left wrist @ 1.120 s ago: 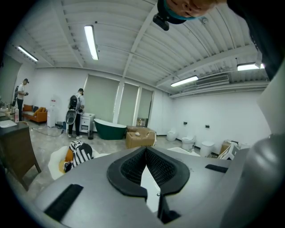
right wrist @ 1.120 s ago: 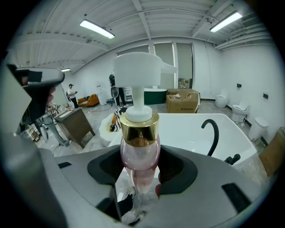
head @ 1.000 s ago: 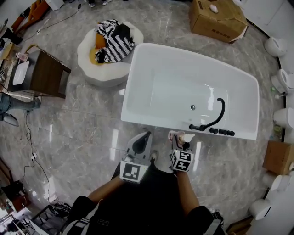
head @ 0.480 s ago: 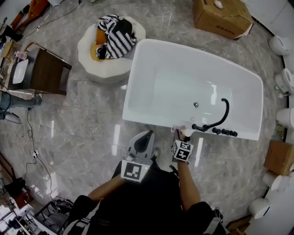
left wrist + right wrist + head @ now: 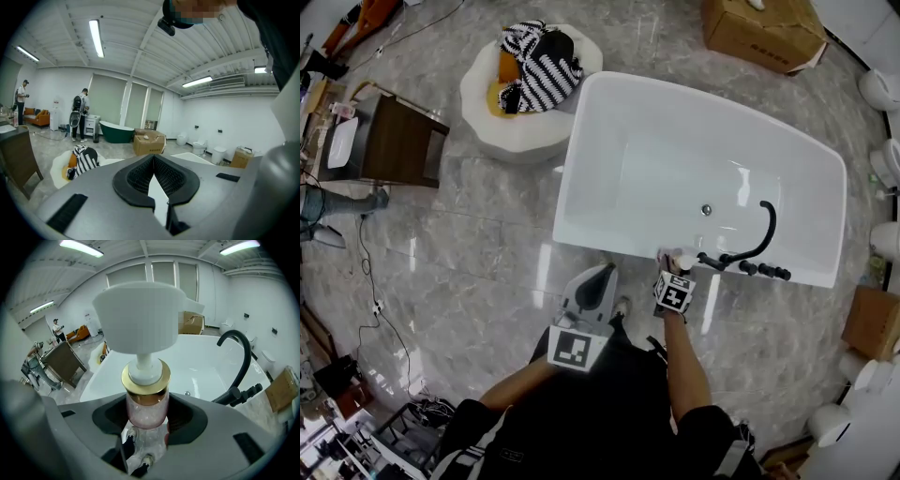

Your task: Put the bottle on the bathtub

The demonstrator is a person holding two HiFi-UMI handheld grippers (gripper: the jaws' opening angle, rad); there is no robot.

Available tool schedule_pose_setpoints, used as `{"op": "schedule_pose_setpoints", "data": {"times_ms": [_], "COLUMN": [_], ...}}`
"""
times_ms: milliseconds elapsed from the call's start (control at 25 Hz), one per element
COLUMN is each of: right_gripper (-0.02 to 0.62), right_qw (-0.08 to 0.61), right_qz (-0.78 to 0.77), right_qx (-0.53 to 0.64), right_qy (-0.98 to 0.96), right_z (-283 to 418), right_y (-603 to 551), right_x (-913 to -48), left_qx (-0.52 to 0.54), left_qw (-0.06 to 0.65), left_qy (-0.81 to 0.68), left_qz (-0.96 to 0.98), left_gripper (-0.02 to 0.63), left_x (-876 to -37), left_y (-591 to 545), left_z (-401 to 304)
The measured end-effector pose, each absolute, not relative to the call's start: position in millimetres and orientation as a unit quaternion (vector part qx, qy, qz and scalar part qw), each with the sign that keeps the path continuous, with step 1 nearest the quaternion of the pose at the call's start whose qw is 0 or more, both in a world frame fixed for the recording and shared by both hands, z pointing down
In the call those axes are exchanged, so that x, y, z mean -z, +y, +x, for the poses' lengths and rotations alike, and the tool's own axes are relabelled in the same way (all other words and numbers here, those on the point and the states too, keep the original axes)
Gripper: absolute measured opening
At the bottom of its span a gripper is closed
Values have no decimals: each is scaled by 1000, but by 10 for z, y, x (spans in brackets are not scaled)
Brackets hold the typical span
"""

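A pink bottle (image 5: 146, 401) with a gold collar and a white pump head stands upright between my right gripper's jaws. The right gripper (image 5: 147, 420) is shut on the bottle. In the head view the right gripper (image 5: 674, 272) holds the bottle (image 5: 682, 262) at the near rim of the white bathtub (image 5: 609, 141), just left of the black faucet (image 5: 750, 246). I cannot tell whether the bottle touches the rim. My left gripper (image 5: 600, 275) hangs over the marble floor in front of the tub, shut and empty, its pads (image 5: 140, 174) meeting at the tip.
A round white seat (image 5: 502, 127) with striped cloth (image 5: 534, 61) stands left of the tub. A wooden cabinet (image 5: 389, 145) is at far left, a cardboard box (image 5: 764, 28) behind the tub, toilets (image 5: 877, 89) and another box (image 5: 872, 319) along the right.
My right gripper has carried the bottle forward and right, from over the floor to the tub's near rim beside the faucet. The left gripper has stayed put.
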State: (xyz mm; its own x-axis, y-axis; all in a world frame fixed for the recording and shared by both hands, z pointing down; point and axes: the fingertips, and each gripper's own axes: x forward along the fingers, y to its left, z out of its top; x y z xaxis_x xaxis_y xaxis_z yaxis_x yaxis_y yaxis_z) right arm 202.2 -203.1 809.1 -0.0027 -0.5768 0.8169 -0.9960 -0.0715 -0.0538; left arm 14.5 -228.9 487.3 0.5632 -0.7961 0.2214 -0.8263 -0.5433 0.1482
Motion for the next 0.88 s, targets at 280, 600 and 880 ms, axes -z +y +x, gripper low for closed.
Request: {"op": "schedule_pose_setpoints", "data": {"times_ms": [280, 600, 880], "right_gripper": [218, 218, 218], "right_qw": [313, 320, 323], "right_qz": [640, 640, 636], "right_qx": [-368, -379, -386], "right_qy": [-597, -587, -585], "right_z": [2078, 2132, 2084], "right_y": [-2094, -2113, -2136], "right_x": [-8439, -8577, -8662], "left_qx": [-74, -75, -75], "left_qw": [126, 135, 142], "left_qy": [-467, -475, -473], "left_qz": [872, 866, 866], "left_gripper": [17, 17, 17], "left_x": [-4957, -4998, -5030], "left_y": [-2342, -2384, -2459], "left_z": [136, 130, 155]}}
